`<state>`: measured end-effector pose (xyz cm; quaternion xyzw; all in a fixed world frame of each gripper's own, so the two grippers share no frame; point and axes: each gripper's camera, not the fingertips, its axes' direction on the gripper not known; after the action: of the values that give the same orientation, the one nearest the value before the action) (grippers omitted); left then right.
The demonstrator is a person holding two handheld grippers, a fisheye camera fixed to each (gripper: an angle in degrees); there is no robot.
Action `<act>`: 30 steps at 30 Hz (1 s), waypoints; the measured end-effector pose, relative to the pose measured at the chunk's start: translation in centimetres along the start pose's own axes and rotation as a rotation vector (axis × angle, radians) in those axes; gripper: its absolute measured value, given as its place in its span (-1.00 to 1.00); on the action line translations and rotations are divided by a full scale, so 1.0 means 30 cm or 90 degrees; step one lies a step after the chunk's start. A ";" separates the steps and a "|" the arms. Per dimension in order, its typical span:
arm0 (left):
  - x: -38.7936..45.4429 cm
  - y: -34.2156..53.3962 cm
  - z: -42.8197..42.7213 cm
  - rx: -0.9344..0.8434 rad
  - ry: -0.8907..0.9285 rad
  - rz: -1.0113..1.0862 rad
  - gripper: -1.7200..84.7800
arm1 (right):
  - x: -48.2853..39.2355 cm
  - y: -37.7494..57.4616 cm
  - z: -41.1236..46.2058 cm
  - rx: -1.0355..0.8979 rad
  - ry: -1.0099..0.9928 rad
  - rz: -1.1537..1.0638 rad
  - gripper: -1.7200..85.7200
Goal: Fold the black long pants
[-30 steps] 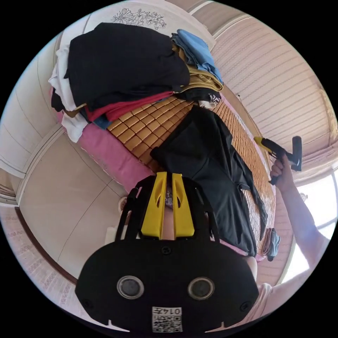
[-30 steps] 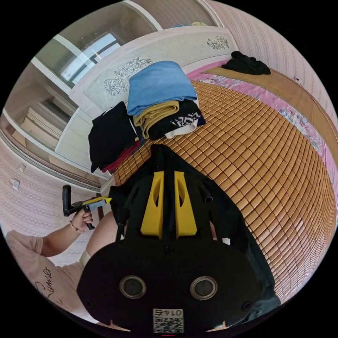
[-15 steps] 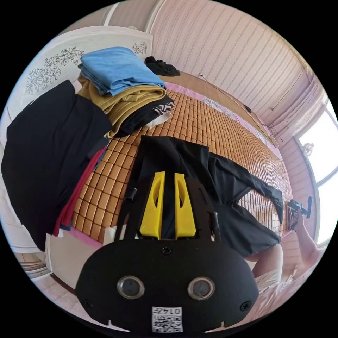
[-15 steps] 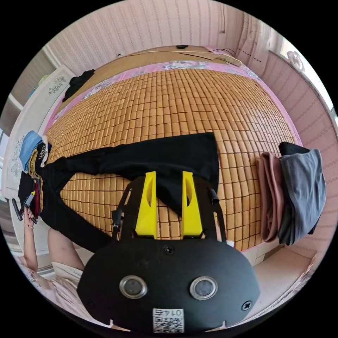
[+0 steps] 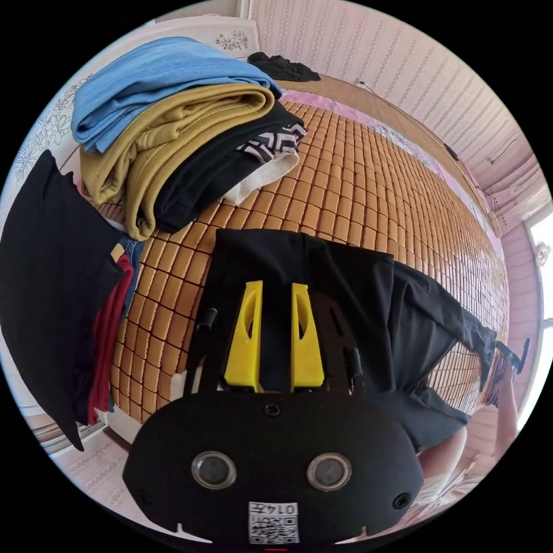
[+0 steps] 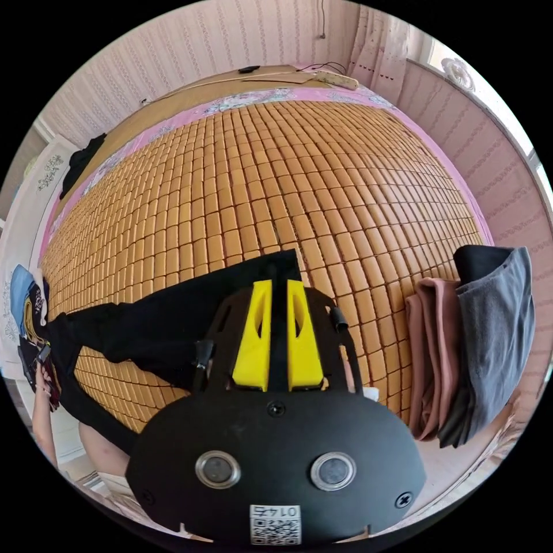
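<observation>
Pants (image 5: 368, 299) are lying stretched along the mat (image 6: 322, 173), no fold showing yet (all folding remains). Left gripper (image 5: 274, 340) is hovering parted over the waist; right gripper (image 6: 279, 334) looks pinched on a leg end.

Black pants (image 5: 345, 299) lie across an orange-brown tiled mat (image 6: 276, 184) edged by a pink floral sheet (image 6: 242, 103). Beside the pants' waist, a stack holds a blue fold (image 5: 155, 75) over a mustard one (image 5: 173, 127), then black cloth with a white zigzag print (image 5: 271, 141). Next to that stack, a black garment (image 5: 46, 288) covers red cloth (image 5: 106, 340). At the mat's other end lie dusty-pink (image 6: 432, 357) and grey (image 6: 495, 345) folds. Both grippers carry yellow fingers (image 5: 245, 340) on black bodies. The wall is pink-striped (image 6: 190, 46).
</observation>
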<state>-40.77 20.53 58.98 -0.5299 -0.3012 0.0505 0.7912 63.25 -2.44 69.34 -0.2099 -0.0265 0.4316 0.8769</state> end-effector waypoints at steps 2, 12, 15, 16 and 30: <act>0.003 -0.007 0.002 -0.006 -0.001 0.002 -0.86 | 0.000 0.030 -0.003 -0.014 0.007 -0.040 -0.96; 0.034 0.057 -0.059 0.053 -0.030 0.064 -0.98 | 0.243 0.426 -0.365 0.173 -0.076 -0.048 -0.98; 0.033 0.095 -0.132 0.104 -0.017 0.091 -0.98 | 0.281 0.478 -0.475 0.222 -0.069 -0.058 -0.98; 0.033 0.106 -0.153 0.120 -0.010 0.098 -0.98 | 0.288 0.492 -0.503 0.236 -0.074 -0.059 -0.98; 0.027 0.137 -0.146 0.130 -0.010 0.092 -0.93 | 0.429 -0.049 -0.419 0.145 -0.034 -0.064 -0.94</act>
<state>-36.81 19.08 54.64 -0.4663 -0.2617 0.1424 0.8329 75.27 2.30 56.74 -0.0959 -0.0111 0.3925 0.9147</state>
